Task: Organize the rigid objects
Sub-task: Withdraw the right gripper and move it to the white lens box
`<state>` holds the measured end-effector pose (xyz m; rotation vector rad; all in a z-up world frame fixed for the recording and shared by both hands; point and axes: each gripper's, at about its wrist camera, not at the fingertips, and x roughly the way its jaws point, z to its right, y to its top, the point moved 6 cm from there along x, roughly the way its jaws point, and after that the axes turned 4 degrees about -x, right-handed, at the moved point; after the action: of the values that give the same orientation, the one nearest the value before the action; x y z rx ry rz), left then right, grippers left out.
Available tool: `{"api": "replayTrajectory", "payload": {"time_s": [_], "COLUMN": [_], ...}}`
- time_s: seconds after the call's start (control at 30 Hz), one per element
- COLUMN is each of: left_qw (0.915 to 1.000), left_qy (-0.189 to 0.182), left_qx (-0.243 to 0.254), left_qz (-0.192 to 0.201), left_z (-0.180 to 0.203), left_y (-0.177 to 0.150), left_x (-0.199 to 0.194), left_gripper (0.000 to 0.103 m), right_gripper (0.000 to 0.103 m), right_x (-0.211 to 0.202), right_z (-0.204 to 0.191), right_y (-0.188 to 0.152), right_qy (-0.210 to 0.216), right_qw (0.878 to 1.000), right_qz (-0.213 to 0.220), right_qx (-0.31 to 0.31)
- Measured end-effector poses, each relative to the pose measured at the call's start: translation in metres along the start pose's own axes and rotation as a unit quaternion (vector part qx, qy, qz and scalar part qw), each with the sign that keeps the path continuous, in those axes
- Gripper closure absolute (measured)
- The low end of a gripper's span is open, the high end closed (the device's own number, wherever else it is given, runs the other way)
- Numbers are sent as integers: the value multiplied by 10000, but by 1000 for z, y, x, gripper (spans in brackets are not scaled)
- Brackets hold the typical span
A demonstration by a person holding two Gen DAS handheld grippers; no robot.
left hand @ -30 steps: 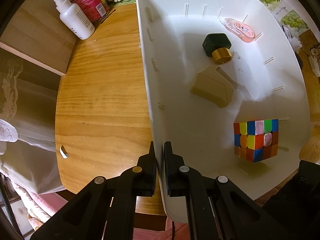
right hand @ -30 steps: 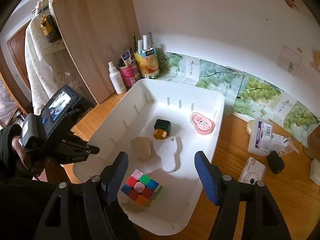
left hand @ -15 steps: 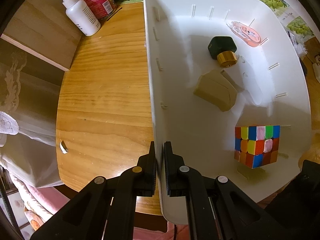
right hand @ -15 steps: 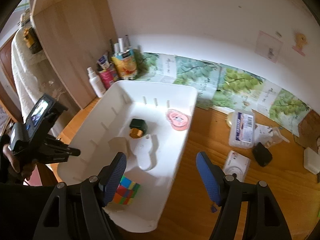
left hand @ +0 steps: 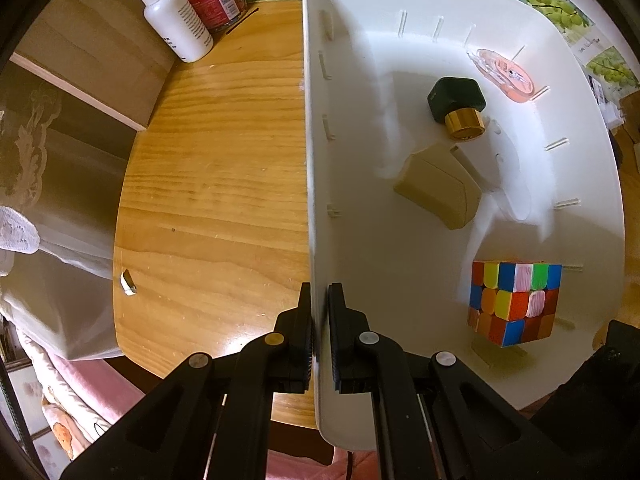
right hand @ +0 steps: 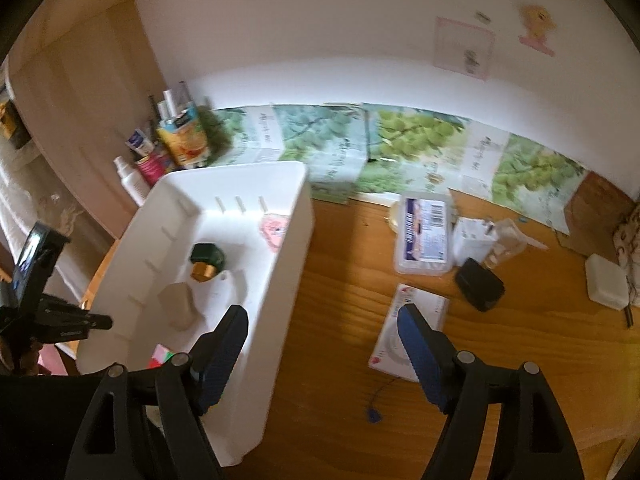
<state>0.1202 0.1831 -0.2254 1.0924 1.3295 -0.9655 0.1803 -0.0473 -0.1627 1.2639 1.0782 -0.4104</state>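
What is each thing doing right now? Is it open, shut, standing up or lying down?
Left gripper: shut on the white plastic bin's wall.
Right gripper: open, holding nothing.
White plastic bin: on the wooden table, open-topped.
Multicoloured puzzle cube: scrambled, inside the bin.
Dark green bottle with gold cap: lying on its side, capped.
White spray bottle: standing upright on the table.
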Motion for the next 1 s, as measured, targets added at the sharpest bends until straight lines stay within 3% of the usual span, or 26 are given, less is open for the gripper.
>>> {"api": "replayTrajectory", "payload": {"time_s": [0.23,0.57,1.0], "left_qw": [10000,9998,9997], "left_qy": [0,-37,-10], "left_qx": [-65,-170,-228], "left_qz": [-10,-16,-47], "left_z": [-1,-3,-3], "left_y": [0,-1,0], "left_x": [0,0,0], "left_gripper": [96,96,96], "right_gripper": [25,25,25], "right_x": [13,43,74], "right_z": [26,47,67], "right_y": [-6,-20,-39], "right_qy": [-245,-586,-726], "right_qw": [9990,9935,9824], "right_qz": [-224,-866,-1563], "right_qx": [304,442,726]}}
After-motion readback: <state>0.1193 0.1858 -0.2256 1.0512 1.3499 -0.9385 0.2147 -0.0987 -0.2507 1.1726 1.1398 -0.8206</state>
